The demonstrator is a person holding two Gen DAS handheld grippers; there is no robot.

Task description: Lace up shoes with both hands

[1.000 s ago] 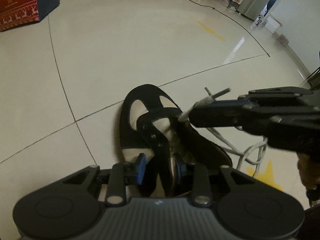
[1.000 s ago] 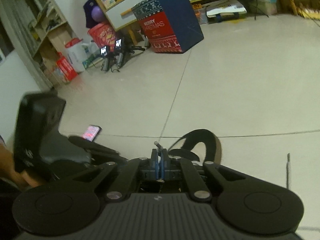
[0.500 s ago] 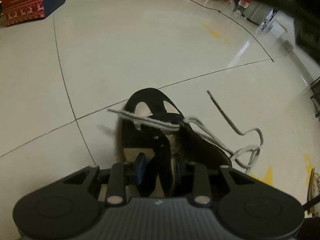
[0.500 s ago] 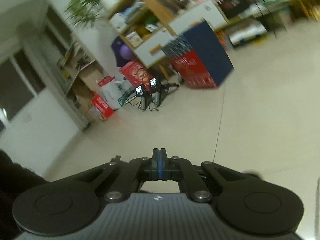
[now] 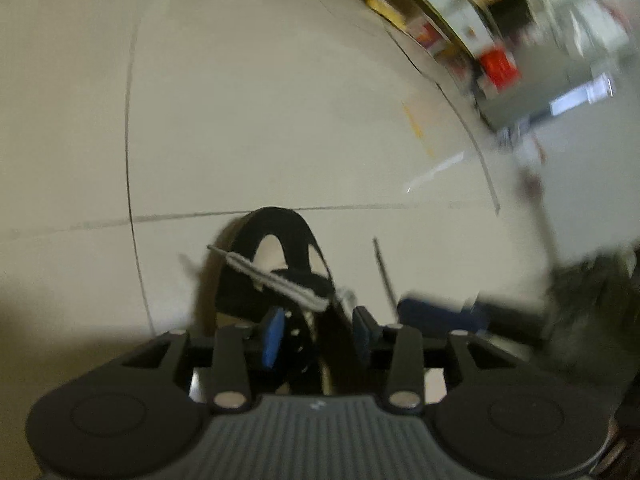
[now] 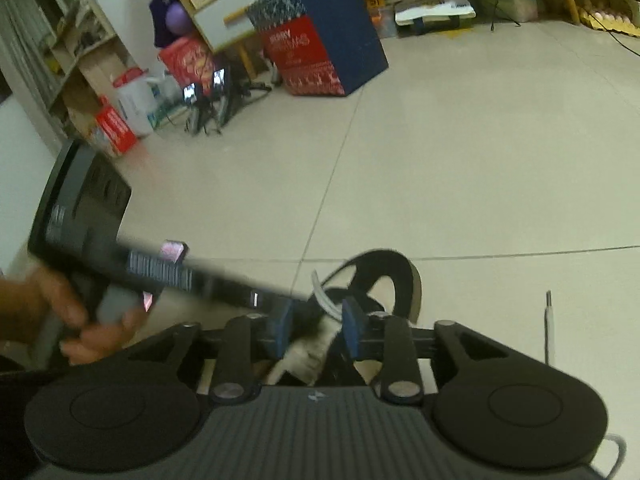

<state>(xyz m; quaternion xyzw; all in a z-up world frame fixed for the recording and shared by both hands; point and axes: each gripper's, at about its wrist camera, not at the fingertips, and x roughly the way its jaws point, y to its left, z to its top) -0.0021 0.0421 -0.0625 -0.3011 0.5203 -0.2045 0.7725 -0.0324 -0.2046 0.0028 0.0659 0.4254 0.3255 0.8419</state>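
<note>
The shoe (image 5: 280,256) — black with pale cream panels — sits on the pale tiled floor (image 5: 260,120), toe pointing away, a grey-white lace (image 5: 276,280) lying across its top. Left gripper (image 5: 318,338) straddles the shoe's opening, jaws opening, pads clear of it. Right gripper (image 6: 316,330) is likewise opening over the shoe, lace between its fingers — ungripped.

Count — one shoe (image 5: 276,248), one lace (image 5: 280,282), two grippers: left gripper (image 5: 318,334), right gripper (image 6: 316,326) — one gift box (image 6: 320,36), one hand (image 6: 52,316).
</note>
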